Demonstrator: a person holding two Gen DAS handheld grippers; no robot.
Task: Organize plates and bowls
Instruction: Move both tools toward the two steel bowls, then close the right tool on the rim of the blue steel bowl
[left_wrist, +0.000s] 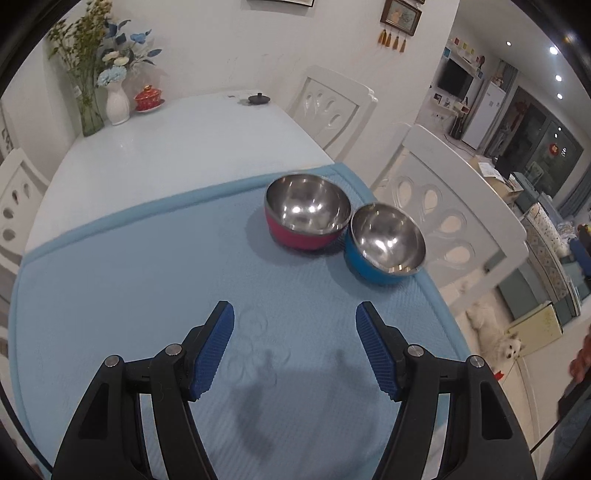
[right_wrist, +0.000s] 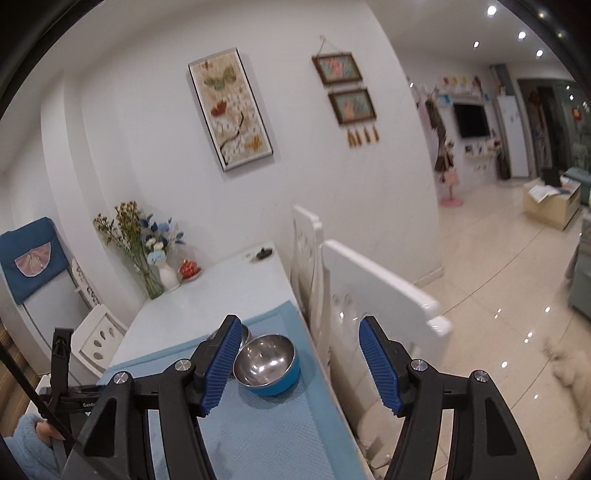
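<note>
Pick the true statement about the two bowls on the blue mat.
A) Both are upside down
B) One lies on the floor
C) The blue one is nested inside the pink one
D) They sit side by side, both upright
D: the pink bowl and the blue bowl stand next to each other, shiny insides facing up.

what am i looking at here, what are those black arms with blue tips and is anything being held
There is no robot here. A person holds a hand tool in each hand, each with two fingers and a small wide-angle camera looking out along them. The black arms with ribbed blue pads are those fingers.

One picture comes from the left gripper, the other from the right gripper. Both stand open with nothing between the pads, so nothing is held.

On the table lies a blue mat. On it, near the edge by the white chairs, sit two steel-lined bowls, apparently touching: a red bowl and a blue bowl, which tilts slightly. The right view shows the blue bowl too. At the far end stand flower vases.
</note>
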